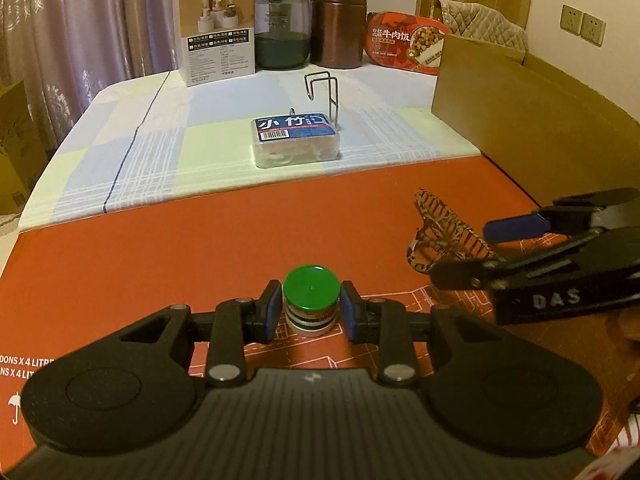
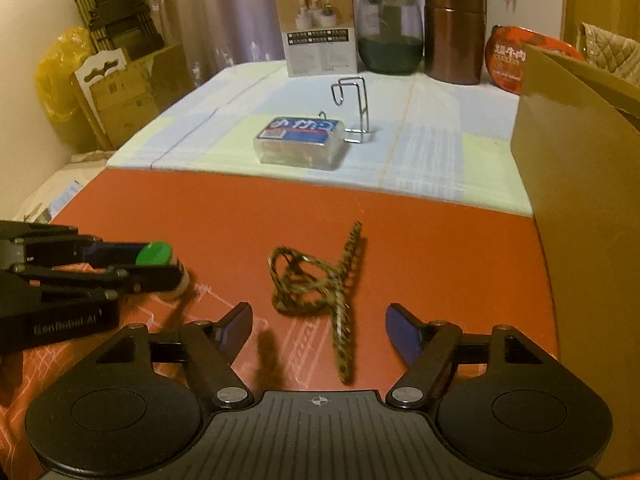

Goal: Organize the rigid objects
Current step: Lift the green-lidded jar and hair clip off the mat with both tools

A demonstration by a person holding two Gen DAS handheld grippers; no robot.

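My left gripper (image 1: pixel 311 309) is shut on a small white jar with a green lid (image 1: pixel 311 289) that stands on the red sheet (image 1: pixel 160 256); the jar also shows in the right wrist view (image 2: pixel 158 255). My right gripper (image 2: pixel 319 328) is open, its blue pads on either side of a leopard-print hair claw clip (image 2: pixel 320 284) lying on the red sheet (image 2: pixel 420 240). The clip shows at the right of the left wrist view (image 1: pixel 440 236), beside the right gripper's fingers (image 1: pixel 516 228). A clear floss-pick box with a blue label (image 1: pixel 297 140) and a wire hook (image 1: pixel 324 92) sit on the checked cloth beyond.
A brown cardboard box wall (image 1: pixel 520 120) stands at the right (image 2: pixel 580 200). At the table's back are a product carton (image 1: pixel 216 36), a glass jar (image 1: pixel 282 28), a brown canister (image 1: pixel 338 24) and a red meal pack (image 1: pixel 404 42). Cardboard boxes (image 2: pixel 124 92) stand off the left.
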